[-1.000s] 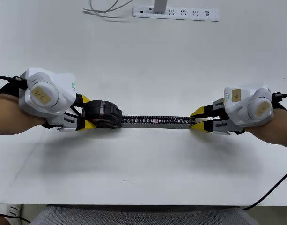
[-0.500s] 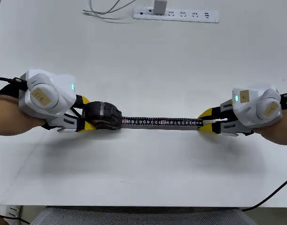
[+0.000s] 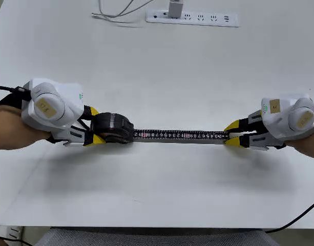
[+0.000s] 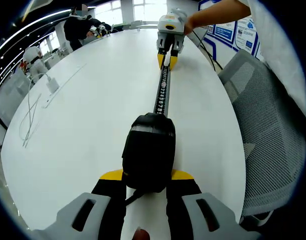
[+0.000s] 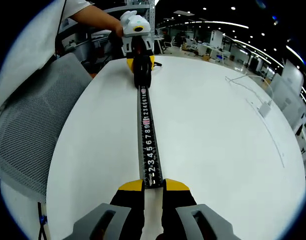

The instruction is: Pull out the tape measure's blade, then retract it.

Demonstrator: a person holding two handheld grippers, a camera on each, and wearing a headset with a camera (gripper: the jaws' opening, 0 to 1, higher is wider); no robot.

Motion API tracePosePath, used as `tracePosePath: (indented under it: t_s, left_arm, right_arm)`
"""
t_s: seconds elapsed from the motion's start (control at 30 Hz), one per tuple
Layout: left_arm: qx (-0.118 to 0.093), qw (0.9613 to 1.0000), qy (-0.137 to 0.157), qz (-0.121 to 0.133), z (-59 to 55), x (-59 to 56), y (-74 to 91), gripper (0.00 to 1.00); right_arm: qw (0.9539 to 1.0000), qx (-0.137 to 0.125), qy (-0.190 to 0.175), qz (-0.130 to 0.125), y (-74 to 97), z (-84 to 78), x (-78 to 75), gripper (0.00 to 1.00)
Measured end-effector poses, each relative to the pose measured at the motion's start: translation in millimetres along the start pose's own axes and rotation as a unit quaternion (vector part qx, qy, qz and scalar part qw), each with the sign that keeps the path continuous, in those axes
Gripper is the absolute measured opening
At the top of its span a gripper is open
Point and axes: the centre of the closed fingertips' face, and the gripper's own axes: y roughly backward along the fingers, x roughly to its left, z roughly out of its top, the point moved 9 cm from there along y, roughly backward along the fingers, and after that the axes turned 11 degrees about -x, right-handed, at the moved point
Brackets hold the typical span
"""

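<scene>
A black tape measure case (image 3: 112,127) lies on the white table (image 3: 162,77), clamped in my left gripper (image 3: 95,126), whose yellow-tipped jaws press its sides. In the left gripper view the case (image 4: 148,151) sits between the jaws of the left gripper (image 4: 148,175). The black blade (image 3: 181,135) with white numbers runs straight right, low over the table, to my right gripper (image 3: 232,134), which is shut on the blade's end. The right gripper view has the blade (image 5: 148,141) running away from the right gripper (image 5: 152,185) to the far case (image 5: 141,74).
A white power strip (image 3: 192,17) with a plugged-in adapter and thin cables (image 3: 113,9) lies at the table's far edge. A mesh chair (image 3: 146,236) stands below the near edge. A black cable (image 3: 298,211) hangs off the right corner.
My right gripper has moved further right with the blade's end, drawing more blade out of the case. The left gripper and the case have stayed put.
</scene>
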Motion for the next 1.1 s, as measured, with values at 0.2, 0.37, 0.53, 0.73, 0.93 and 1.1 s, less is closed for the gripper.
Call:
tracePosePath:
  t_s: [0.2, 0.37, 0.53, 0.73, 0.93, 1.1]
  left_arm:
    - [0.001, 1.0000, -0.001, 0.000, -0.5, 0.2, 0.1, 0.26]
    - [0.000, 1.0000, -0.002, -0.001, -0.6, 0.4, -0.2, 0.26]
    - [0.000, 1.0000, -0.002, -0.001, -0.4, 0.2, -0.2, 0.26]
    - [-0.001, 1.0000, -0.004, 0.000, -0.2, -0.4, 0.1, 0.26]
    - [0.001, 1.0000, -0.009, 0.002, 1.4, -0.6, -1.0, 0.26]
    - [0.000, 0.9998, -0.017, 0.010, 1.7, -2.0, -1.6, 0.27]
  right_arm:
    - [1.0000, 0.005, -0.001, 0.001, 4.0, -3.4, 1.1, 0.08]
    - [0.9999, 0.013, -0.001, 0.002, 7.3, -5.8, -0.2, 0.08]
    - [0.9999, 0.017, -0.001, 0.002, 9.8, -7.2, -0.3, 0.08]
    - [0.9998, 0.020, -0.003, 0.000, 11.4, -8.2, 0.5, 0.08]
    - [0.9998, 0.019, -0.010, -0.003, 11.5, -8.3, 0.7, 0.09]
    - [0.9996, 0.027, -0.009, -0.006, 10.7, -7.1, 0.6, 0.09]
